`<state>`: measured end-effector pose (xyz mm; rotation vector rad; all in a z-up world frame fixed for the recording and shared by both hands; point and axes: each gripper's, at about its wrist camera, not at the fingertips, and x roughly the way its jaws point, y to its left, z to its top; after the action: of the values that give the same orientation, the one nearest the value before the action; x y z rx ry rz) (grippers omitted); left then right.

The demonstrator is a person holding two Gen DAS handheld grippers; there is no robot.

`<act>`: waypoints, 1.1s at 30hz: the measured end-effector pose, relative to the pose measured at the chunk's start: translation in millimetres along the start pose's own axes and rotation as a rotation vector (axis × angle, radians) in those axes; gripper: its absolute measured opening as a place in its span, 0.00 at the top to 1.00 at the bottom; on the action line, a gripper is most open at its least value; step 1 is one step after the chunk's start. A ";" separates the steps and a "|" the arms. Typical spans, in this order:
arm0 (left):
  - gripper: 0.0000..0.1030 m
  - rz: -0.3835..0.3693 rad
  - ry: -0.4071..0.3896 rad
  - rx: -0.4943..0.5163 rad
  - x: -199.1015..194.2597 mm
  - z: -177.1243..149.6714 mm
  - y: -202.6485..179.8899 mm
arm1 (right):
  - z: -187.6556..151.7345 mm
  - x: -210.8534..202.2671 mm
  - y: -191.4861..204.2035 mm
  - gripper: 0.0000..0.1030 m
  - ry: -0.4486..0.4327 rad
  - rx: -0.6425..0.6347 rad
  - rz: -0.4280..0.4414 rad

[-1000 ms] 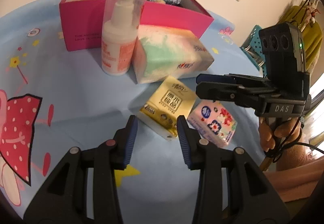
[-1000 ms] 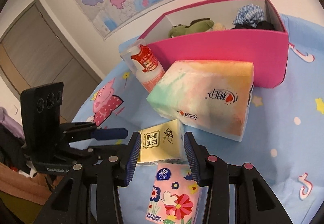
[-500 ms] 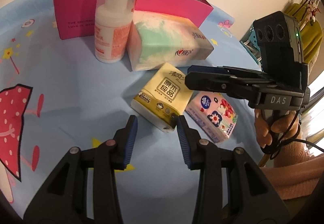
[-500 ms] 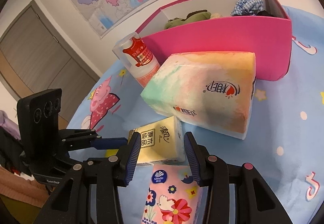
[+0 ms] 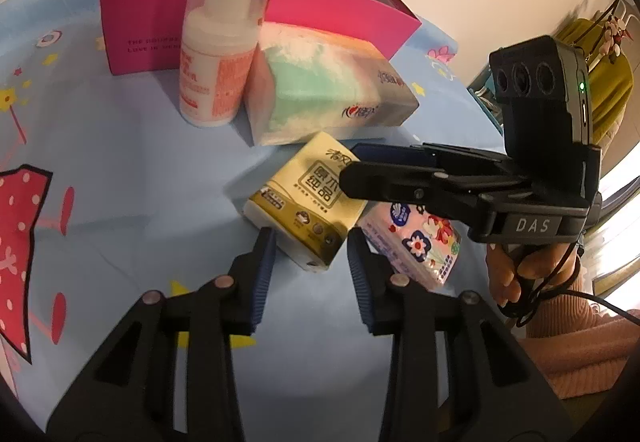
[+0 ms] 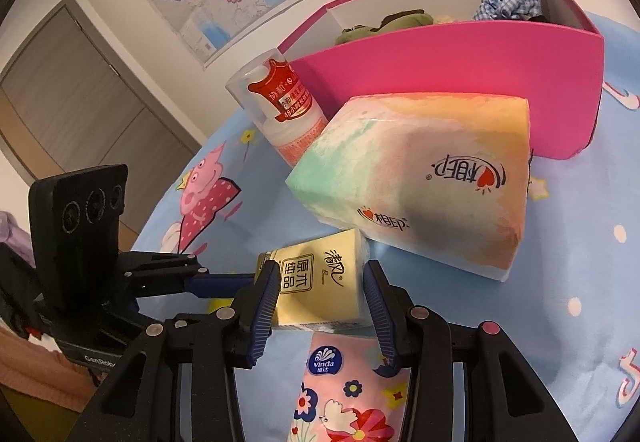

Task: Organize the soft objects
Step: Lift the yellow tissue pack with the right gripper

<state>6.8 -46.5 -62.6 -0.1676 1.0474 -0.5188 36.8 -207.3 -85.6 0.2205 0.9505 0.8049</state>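
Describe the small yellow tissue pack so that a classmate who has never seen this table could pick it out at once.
Start at the pink box on the blue cloth; in front of it lies a large pastel tissue pack. In front of that lies the yellow tissue pack, beside a pink flowered pack. It alone is plain yellow-gold with a dark framed label.

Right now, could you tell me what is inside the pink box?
Inside the pink box a blue checked fabric piece lies at one end and a green soft item nearer the middle, with something pale between them. The front wall hides the box floor and anything lower.
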 end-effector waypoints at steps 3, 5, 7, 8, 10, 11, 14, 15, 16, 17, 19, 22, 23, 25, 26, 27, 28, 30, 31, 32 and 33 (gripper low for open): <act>0.62 0.001 -0.003 -0.001 -0.3 0.9 -0.2 | -1.1 -0.7 -1.3 0.58 -0.002 0.005 0.000; 0.62 0.004 -0.003 -0.001 0.6 2.5 -1.2 | -1.2 -1.7 -0.8 0.58 -0.002 0.002 -0.001; 0.62 0.012 -0.002 -0.002 2.2 4.2 -1.7 | -1.2 -2.2 -0.4 0.58 -0.003 0.002 -0.001; 0.62 0.014 -0.002 -0.002 2.2 4.6 -1.7 | -1.4 -2.9 0.1 0.58 -0.004 0.000 0.000; 0.62 0.017 -0.004 -0.004 2.2 5.2 -1.7 | -1.7 -3.2 0.4 0.58 -0.006 0.001 0.001; 0.62 0.018 -0.005 -0.004 2.0 5.4 -1.7 | -2.0 -3.7 0.7 0.58 -0.006 0.000 0.003; 0.62 0.025 -0.009 0.000 1.7 6.4 -2.8 | -2.4 -5.3 1.6 0.58 -0.011 0.001 0.006; 0.62 0.026 -0.010 0.001 1.6 6.4 -2.7 | -2.8 -6.1 2.0 0.58 -0.014 0.001 0.008; 0.62 0.026 -0.010 0.001 1.9 7.2 -2.6 | -2.7 -7.0 2.7 0.58 -0.017 0.000 0.008; 0.62 0.028 -0.012 0.001 1.5 7.7 -2.8 | -2.7 -8.1 3.6 0.58 -0.021 -0.002 0.010; 0.62 0.032 -0.017 0.003 0.5 8.1 -2.9 | -3.3 -8.9 6.1 0.58 -0.024 -0.006 0.010; 0.62 0.034 -0.024 0.006 -2.2 8.1 -3.4 | -4.2 -10.9 7.7 0.58 -0.029 -0.007 0.011; 0.62 0.035 -0.025 0.008 -2.7 8.3 -3.8 | -4.6 -11.7 8.2 0.58 -0.032 -0.007 0.011; 0.62 0.041 -0.029 0.013 -3.2 8.8 -4.8 | -5.1 -12.8 9.2 0.58 -0.035 -0.007 0.012; 0.62 0.043 -0.031 0.015 -1.9 9.8 -5.9 | -5.3 -13.5 9.7 0.58 -0.037 -0.008 0.012; 0.62 0.043 -0.032 0.016 -1.7 10.3 -6.4 | -5.5 -14.2 10.5 0.58 -0.039 -0.008 0.010; 0.62 0.043 -0.033 0.017 -3.1 9.8 -6.5 | -5.6 -14.6 11.0 0.58 -0.041 -0.009 0.009; 0.62 0.047 -0.038 0.020 -8.4 7.4 -6.1 | -5.8 -15.6 12.4 0.58 -0.045 -0.010 0.011; 0.62 0.047 -0.039 0.021 -10.1 7.5 -6.1 | -5.9 -16.1 13.3 0.58 -0.047 -0.011 0.010; 0.62 0.049 -0.041 0.023 -11.0 7.7 -6.4 | -6.1 -16.2 14.5 0.58 -0.049 -0.012 0.009; 0.62 0.051 -0.043 0.023 -11.1 7.9 -6.6 | -5.8 -17.0 15.0 0.58 -0.050 -0.014 0.011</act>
<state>7.0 -47.7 -47.6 -0.1308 1.0013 -0.4791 19.0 -209.7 -70.6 0.2331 0.8967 0.8119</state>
